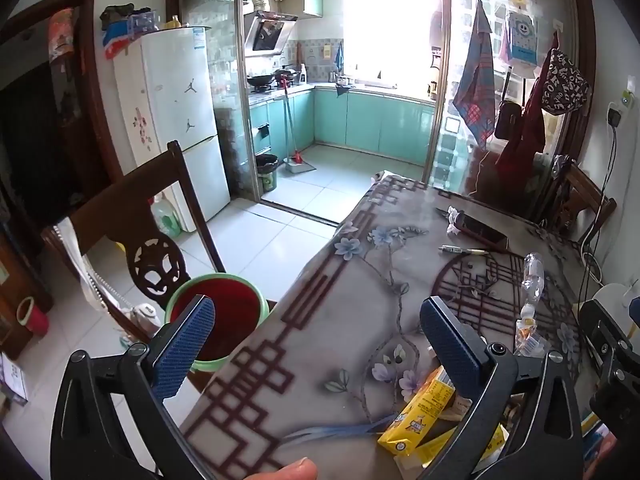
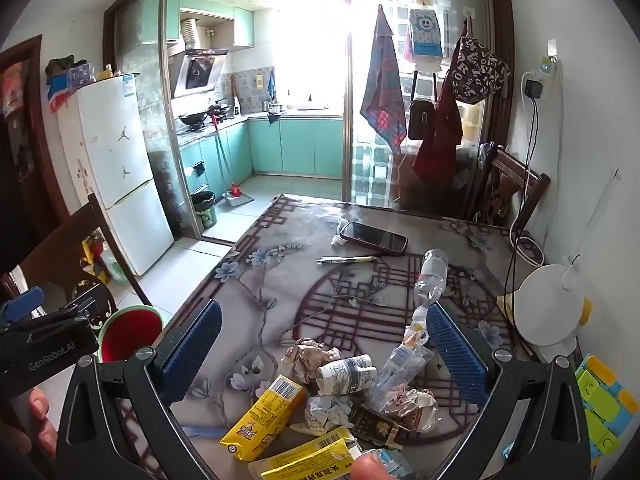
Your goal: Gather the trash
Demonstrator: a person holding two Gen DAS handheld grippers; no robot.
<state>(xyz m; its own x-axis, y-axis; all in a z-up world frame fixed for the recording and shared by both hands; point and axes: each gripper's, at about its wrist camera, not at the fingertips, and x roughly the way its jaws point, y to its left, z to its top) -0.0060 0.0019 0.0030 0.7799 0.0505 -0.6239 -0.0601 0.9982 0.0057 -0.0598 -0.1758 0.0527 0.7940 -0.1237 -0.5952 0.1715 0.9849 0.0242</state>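
Both claws hang above the bench [image 2: 256, 280], a table under a grey floral cloth with dark red lattice patterns. The right claw [image 2: 324, 354] gapes wide, nothing between its blue ribbed pads, and it sits right over the heap of trash at the near edge. In that heap: a yellow juice carton [image 2: 262, 420] lying flat, a second flattened yellow carton [image 2: 308, 460] nearer the camera, a crumpled brown paper ball [image 2: 308, 356], a rolled paper cup with a blue print [image 2: 348, 374], and a crushed clear plastic bottle [image 2: 404, 364] leaning across them. Farther up the bench lies another clear plastic bottle [image 2: 430, 276], on its side, with a pen [image 2: 346, 259] and a dark red phone [image 2: 374, 237] beyond it.

The left claw [image 1: 316, 346] is wide too, empty, poised over the bench's left edge. Beside that edge, a green-rimmed red bin [image 1: 218, 316] sits below the bench, next to a dark wooden chair [image 1: 132, 216]. The yellow juice carton peeks in at that view's lower right.
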